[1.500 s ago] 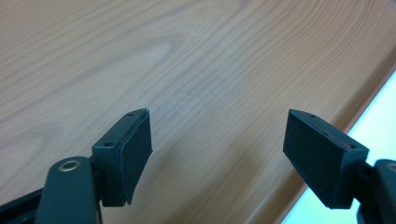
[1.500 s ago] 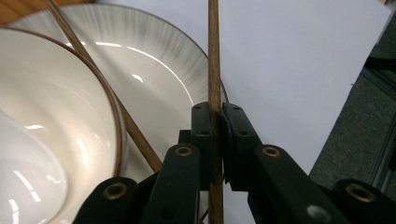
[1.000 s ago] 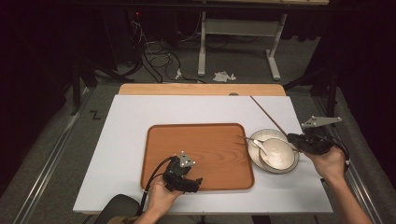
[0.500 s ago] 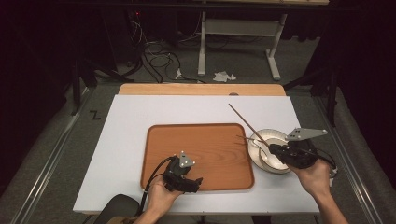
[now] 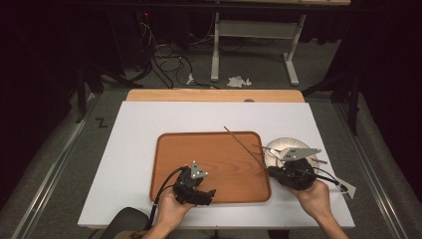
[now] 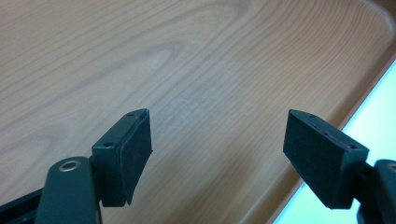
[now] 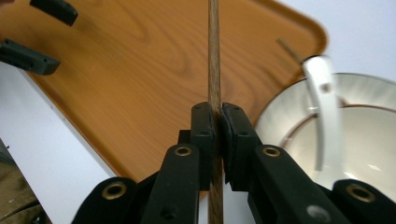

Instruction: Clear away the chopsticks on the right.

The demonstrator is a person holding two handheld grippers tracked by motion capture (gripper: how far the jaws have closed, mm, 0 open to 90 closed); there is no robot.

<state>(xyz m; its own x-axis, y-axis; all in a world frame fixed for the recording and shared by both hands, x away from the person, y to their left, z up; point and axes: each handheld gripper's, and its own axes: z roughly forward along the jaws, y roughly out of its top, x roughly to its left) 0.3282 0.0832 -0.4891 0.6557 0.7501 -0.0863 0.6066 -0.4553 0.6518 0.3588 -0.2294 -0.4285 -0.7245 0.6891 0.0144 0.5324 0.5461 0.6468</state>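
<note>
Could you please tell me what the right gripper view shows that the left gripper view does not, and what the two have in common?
Right gripper view alone: the right tool shut on a wooden chopstick, a white bowl with a white spoon in it, and the left tool farther off. Left gripper view alone: the left tool's own pads standing wide apart, gripping nothing. Both share the wooden tray and the white table surface beside it.

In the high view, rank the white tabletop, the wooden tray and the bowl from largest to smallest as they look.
1. White tabletop, by far the largest.
2. Wooden tray, which lies on it.
3. Bowl, smallest, though the right gripper covers part of it.
</note>
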